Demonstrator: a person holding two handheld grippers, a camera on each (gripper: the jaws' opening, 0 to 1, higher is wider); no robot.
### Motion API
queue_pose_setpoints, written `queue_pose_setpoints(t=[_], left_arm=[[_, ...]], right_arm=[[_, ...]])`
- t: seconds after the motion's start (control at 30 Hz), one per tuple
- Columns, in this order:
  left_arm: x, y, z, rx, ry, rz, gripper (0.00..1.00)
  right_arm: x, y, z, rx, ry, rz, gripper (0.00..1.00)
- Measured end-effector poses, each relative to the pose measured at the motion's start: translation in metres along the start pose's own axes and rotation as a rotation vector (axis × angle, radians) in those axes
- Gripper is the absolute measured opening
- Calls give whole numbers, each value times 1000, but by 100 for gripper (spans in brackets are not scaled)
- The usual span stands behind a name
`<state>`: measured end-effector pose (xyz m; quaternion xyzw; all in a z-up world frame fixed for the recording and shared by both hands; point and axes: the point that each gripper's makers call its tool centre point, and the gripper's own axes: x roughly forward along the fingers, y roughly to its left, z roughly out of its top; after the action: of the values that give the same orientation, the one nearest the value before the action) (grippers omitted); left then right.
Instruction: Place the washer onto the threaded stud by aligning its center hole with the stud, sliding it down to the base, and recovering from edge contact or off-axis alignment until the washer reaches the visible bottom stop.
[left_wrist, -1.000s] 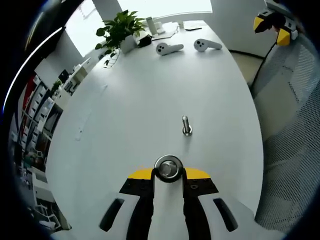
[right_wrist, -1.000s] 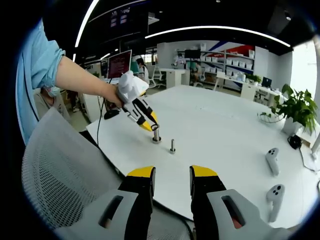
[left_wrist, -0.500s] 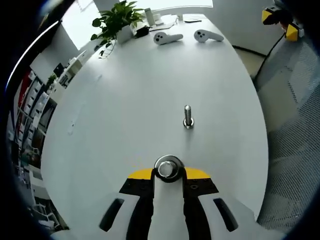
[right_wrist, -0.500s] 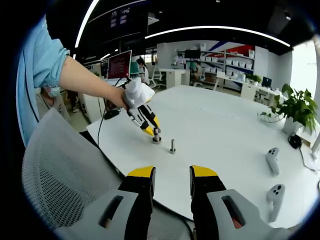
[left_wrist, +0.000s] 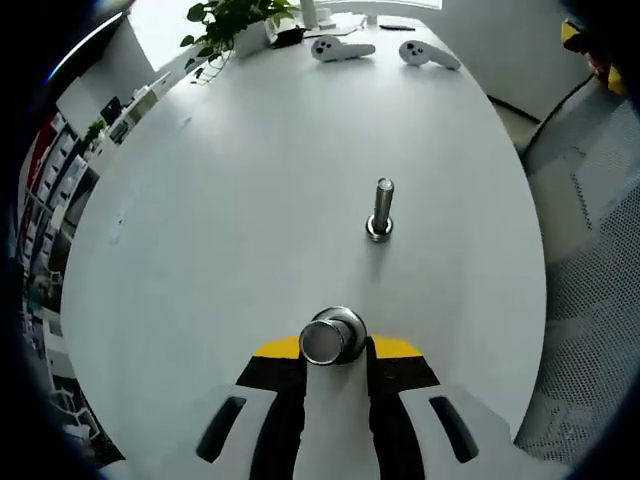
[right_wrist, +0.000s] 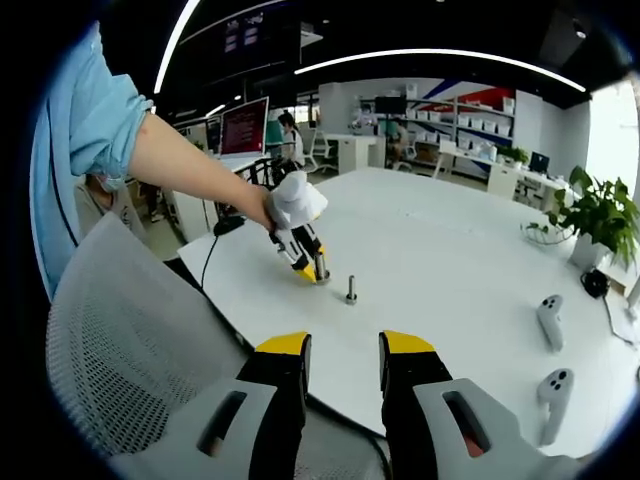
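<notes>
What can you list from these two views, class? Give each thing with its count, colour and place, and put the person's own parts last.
Table: one, white, under everything.
Threaded stud: one, silver, upright on the table ahead of the left gripper.
Metal cylinder: one, silver, at the left gripper's fingertips; whether a washer sits on it cannot be told.
Handheld controllers: two, white, at the table's far end.
Potted plant: one, green, near the controllers.
Mesh chair: one, grey-white, beside the table.
Monitor: one, lit, behind the person's arm.
Shelving: white, along the far wall.
Left gripper: one, white, black and yellow, tilted down at the table.
Right gripper: one, same colours, fingers apart, holding nothing.
Forearm: one, blue sleeve.
</notes>
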<state>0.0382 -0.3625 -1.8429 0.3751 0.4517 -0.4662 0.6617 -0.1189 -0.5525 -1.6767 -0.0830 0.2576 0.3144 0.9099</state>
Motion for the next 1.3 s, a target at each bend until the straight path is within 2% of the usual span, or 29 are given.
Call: queue_pose_setpoints(t=[0.03, 0.07, 0.1, 0.13, 0.2, 0.23, 0.37, 0.43, 0.53, 0.67, 0.7, 0.8, 0.93, 1.1, 1.13, 1.2, 1.23, 1.3], left_arm=[[4, -5, -8, -7, 42, -23, 14], [5, -3, -11, 27, 50, -12, 10], [2, 0, -12, 78, 44, 18, 9], [0, 5, -6, 70, 2, 62, 14], [-5, 6, -12, -11, 16, 99, 21], [-10, 1, -16, -35, 8, 78, 22], [-35, -6, -30, -56, 9, 98, 23], [-55, -8, -37, -128, -25, 133, 25], [-78, -21, -41, -245, -66, 128, 28], [-119, -30, -45, -334, -164, 183, 29], [-133, -42, -43, -363, -198, 198, 29], [-160, -57, -45, -439, -277, 225, 31], [-195, -86, -35, -545, -433, 265, 37], [-232, -112, -24, -587, -585, 363, 45], [-235, -114, -23, -593, -599, 372, 46], [-244, -119, -18, -622, -672, 408, 49], [-245, -123, -20, -660, -687, 417, 51], [-237, -128, -30, -748, -660, 423, 49]], right_arm=[[0, 0, -1, -1, 6, 4, 29], [1, 1, -2, -2, 10, 7, 29], [1, 2, -3, -5, 17, 12, 29], [1, 2, -3, -6, 20, 14, 29], [1, 2, -4, -8, 26, 17, 29], [1, 3, -5, -10, 31, 22, 29], [2, 6, -6, -28, 44, 39, 28], [2, 7, -6, -31, 43, 42, 28], [2, 7, -5, -38, 39, 48, 28], [2, 10, -5, -59, 39, 60, 29], [2, 13, -6, -67, 44, 72, 29], [2, 20, -9, -87, 67, 110, 29], [2, 26, -10, -106, 70, 143, 29], [1, 32, -9, -124, 60, 176, 29], [1, 33, -10, -122, 68, 180, 29], [1, 34, -11, -127, 74, 189, 29], [1, 34, -12, -127, 77, 193, 29], [1, 37, -12, -128, 79, 212, 30]])
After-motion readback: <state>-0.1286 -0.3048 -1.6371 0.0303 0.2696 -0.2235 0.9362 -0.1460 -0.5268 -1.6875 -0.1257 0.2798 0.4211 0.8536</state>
